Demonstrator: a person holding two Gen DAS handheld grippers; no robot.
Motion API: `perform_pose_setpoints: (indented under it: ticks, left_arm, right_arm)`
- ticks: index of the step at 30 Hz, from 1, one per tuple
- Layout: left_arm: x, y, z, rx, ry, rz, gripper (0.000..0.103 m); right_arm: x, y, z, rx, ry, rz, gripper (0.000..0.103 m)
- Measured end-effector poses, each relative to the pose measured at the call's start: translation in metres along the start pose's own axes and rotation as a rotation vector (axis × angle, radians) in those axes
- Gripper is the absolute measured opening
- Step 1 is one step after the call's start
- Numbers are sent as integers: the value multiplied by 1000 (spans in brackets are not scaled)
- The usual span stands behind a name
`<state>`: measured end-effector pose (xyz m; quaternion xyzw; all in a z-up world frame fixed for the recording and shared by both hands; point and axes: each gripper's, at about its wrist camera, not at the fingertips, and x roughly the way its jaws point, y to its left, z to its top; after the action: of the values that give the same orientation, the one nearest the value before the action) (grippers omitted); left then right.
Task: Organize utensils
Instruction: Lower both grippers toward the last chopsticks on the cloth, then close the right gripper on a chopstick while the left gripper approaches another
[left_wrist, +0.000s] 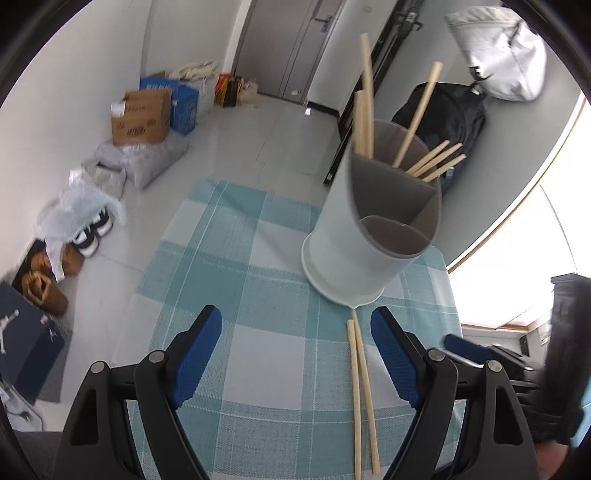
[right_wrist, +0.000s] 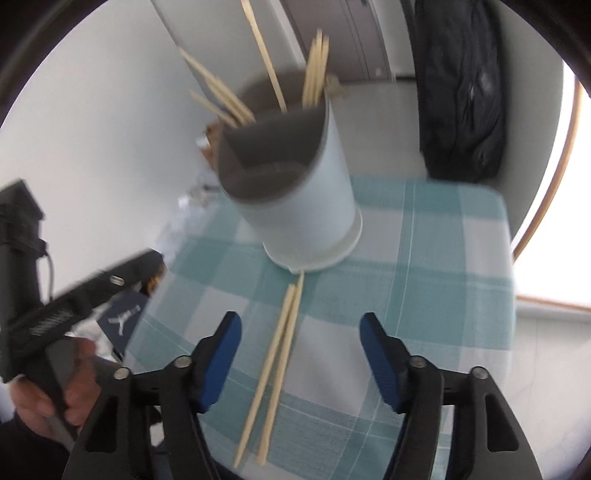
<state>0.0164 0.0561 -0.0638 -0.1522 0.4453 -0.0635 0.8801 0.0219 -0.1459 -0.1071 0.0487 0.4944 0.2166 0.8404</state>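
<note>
My left hand-held gripper (left_wrist: 295, 354) open, empty. My right hand-held gripper (right_wrist: 300, 354) open around two loose chopsticks (right_wrist: 273, 373) on table (right_wrist: 443, 258), near side of holder (right_wrist: 295, 199).

Woven checked cloth (left_wrist: 258, 280) on the table, matt and slightly coarse, pale smooth wooden chopsticks (left_wrist: 364, 391) lying at six o'clock of a matt plastic holder (left_wrist: 354, 254), ribbed blue rubbery pads (left_wrist: 195, 354) on matt black plastic gripper arms, cardboard box (left_wrist: 142, 118) at ten o'clock
</note>
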Motion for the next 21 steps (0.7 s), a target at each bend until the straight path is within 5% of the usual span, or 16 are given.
perform_pose_setpoints:
  ticks: [3,12,21]
  left_arm:
    - [3,4,0,-19,14,13,80]
    - [6,24,8,-86,38,11,80]
    - [6,25,10,-114,44,-2,80]
  right_arm:
    - [25,3,3,-25,75,-27,43]
    - [72,13,9,-58,197,-95,29]
    - [81,26,14,-127,207,-186,20]
